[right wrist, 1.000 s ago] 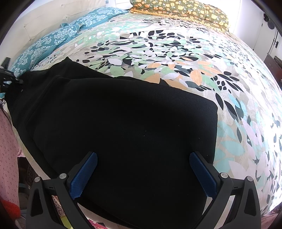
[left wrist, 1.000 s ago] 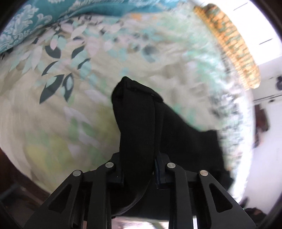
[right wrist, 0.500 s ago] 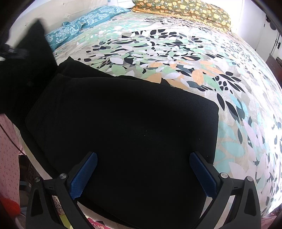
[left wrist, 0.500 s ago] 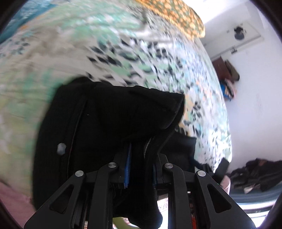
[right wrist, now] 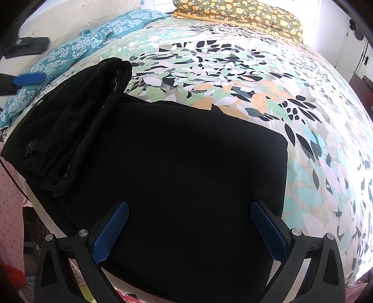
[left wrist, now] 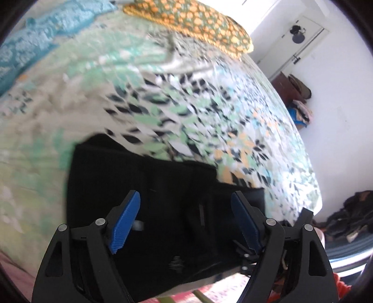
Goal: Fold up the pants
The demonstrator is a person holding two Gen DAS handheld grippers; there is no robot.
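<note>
Black pants (right wrist: 186, 167) lie folded on the leaf-patterned bedspread (right wrist: 233, 65) near the bed's front edge. Their waist end (right wrist: 77, 116) is folded over onto the left part, with a button and seams showing. My right gripper (right wrist: 188, 233) is open and empty, hovering over the pants' near edge. My left gripper (left wrist: 186, 221) is open and empty above the folded waist part of the pants (left wrist: 167, 200). Its blue pad also shows at the far left of the right wrist view (right wrist: 29, 79).
Teal patterned pillows (right wrist: 93, 44) and an orange-flowered pillow (right wrist: 244, 14) lie at the bed's head. Pink fabric (right wrist: 9, 209) hangs at the left below the bed edge. Dark clothes (left wrist: 345, 219) lie on the floor at the right, beside white walls.
My left gripper carried the waist end over onto the pants, opened and let it go. The waist part now lies folded on the left. The right gripper has stayed still and open.
</note>
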